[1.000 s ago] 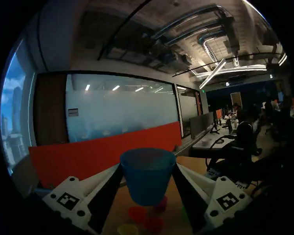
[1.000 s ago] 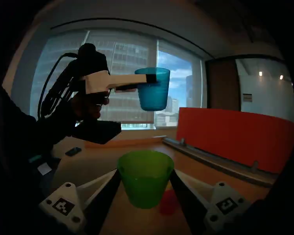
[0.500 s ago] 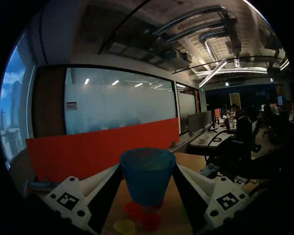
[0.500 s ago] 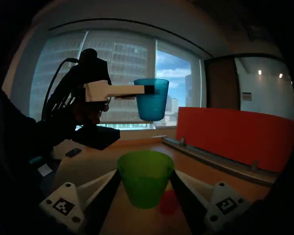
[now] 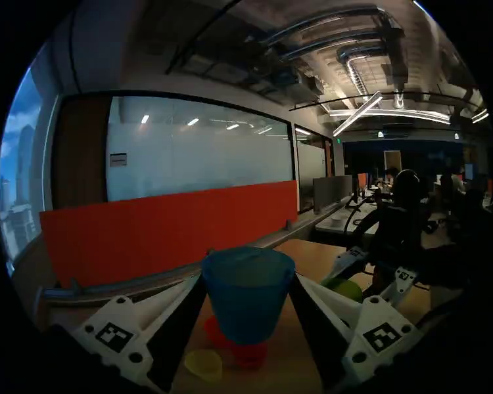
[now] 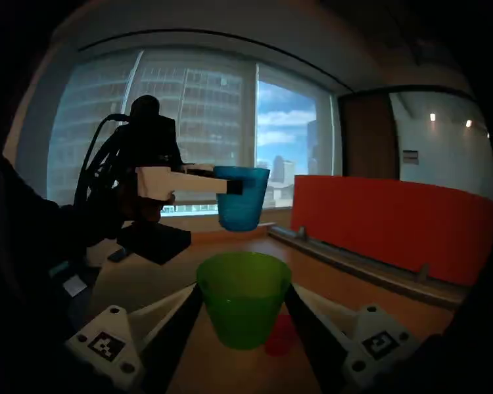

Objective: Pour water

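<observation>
While I hover above the surface [image 6: 148, 279], step: pre-pour alignment.
Left jaws: gripping blue cup [image 5: 248, 295], upright.
Right jaws: gripping green cup [image 6: 244, 299].
Next: I likely tilt blue over green.

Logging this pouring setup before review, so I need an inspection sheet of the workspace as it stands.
Surface: wooden table.
Job's things: blue cup, upright, held off the table; green cup, upright; water inside cannot be told.
Clutter: small red pieces and a yellow piece on the table below the blue cup.
Grippers: left hand-held gripper shut on blue cup; right hand-held gripper shut on green cup.
Cables: black cables behind the left hand-held gripper.
Surroundings: orange divider, windows.
</observation>
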Demonstrator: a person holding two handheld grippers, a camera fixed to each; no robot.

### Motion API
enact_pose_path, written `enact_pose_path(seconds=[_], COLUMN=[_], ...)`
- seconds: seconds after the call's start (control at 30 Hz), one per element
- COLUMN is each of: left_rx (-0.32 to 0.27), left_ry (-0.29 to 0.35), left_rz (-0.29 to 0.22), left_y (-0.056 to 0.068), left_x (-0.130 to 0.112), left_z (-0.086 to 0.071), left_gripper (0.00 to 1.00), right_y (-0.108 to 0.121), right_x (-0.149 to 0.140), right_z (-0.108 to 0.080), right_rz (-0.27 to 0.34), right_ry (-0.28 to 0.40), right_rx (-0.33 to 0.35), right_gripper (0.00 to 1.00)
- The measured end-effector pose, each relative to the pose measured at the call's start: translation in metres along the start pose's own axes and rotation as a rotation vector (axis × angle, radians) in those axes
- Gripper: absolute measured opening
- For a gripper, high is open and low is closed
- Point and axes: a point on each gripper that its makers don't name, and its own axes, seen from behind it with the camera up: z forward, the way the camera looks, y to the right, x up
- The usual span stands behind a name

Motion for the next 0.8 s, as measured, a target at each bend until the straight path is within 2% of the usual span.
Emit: enact_pose_path(seconds=[0.3,0.8], left_rx=[-0.034,-0.072], left_ry=[-0.072,-0.211], left_rz=[-0.021,0.008], left_y=[0.008,0.02], left_x=[-0.041,-0.102], left_z=[-0.003,-0.005], left_gripper=[0.86,0.86], right_y=[0.005,0.014], right_x=[-0.011,-0.031], right_z=[-0.008,-0.021], right_rz=[0.009,0.023], right_ry=[-0.043,-0.109], right_rx=[-0.011,-0.025], right_gripper=[0.89,0.89])
